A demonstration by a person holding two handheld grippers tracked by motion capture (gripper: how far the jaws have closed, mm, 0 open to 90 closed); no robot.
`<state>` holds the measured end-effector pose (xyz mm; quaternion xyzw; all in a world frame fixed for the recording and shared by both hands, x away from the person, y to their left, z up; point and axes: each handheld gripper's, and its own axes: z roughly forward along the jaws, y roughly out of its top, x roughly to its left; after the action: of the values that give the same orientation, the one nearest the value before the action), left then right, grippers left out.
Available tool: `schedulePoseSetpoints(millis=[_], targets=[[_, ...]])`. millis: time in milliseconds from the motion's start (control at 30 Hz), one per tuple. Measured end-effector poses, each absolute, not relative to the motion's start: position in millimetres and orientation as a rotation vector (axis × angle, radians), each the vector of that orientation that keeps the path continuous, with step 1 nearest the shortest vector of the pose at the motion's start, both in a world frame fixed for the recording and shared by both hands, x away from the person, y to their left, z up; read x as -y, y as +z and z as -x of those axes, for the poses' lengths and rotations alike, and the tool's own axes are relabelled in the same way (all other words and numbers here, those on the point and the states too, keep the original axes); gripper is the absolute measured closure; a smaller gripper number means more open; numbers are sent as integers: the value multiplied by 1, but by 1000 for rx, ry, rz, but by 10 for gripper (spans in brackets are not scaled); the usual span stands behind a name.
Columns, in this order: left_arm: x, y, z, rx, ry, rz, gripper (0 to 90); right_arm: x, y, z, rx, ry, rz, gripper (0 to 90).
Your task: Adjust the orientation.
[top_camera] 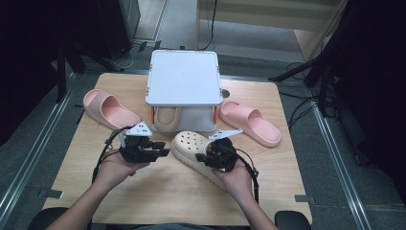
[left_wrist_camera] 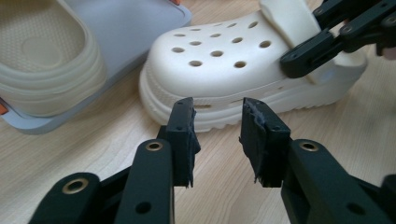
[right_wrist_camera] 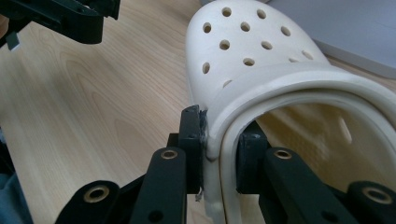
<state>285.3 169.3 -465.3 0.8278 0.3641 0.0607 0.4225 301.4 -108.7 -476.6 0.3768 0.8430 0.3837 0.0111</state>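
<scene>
From above, my right fingers (top_camera: 214,155) held the clog (top_camera: 191,145) on the bench (top_camera: 158,196) before the rack (top_camera: 183,79). Left view: my left fingers (left_wrist_camera: 217,123) stood half-open, empty, facing its toe to steady it. Right view: fingers pinched its rim (right_wrist_camera: 219,135).

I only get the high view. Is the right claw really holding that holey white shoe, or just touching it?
Observer: Holding. In the right gripper view, the right claw pinches the cream clog at its opening rim, one pad outside and one inside.
Operator: Is the left claw holding something too?
Observer: No. The left gripper view shows the left claw with just table between its pads, short of the clog's sole.
Operator: What's under the grey rack?
Observer: A second cream shoe with a dimpled footbed, on the lower shelf.
</scene>
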Motion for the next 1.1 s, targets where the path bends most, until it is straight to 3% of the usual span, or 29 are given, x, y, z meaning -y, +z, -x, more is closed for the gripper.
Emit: schedulePoseSetpoints(millis=[167, 267, 567, 733, 933, 1100], targets=[[-166, -471, -285, -930, 146, -2081, 666, 104, -481, -302, -2668, 1179, -1136, 763], [-166, -472, -286, -940, 146, -2080, 666, 104, -480, -301, -2669, 1201, -1104, 696], [-168, -472, -290, -979, 111, -2049, 695, 131, -459, -289, -2604, 1287, -1084, 647], [-162, -475, -293, -980, 106, -2063, 719, 152, -447, -291, -2556, 1267, -1060, 827], [-154, -480, -297, -985, 93, -2088, 797, 172, -451, -314, -2490, 1261, -1142, 878], [-143, -487, -298, -983, 102, -2093, 811, 175, -459, -335, -2449, 1253, -1200, 884]])
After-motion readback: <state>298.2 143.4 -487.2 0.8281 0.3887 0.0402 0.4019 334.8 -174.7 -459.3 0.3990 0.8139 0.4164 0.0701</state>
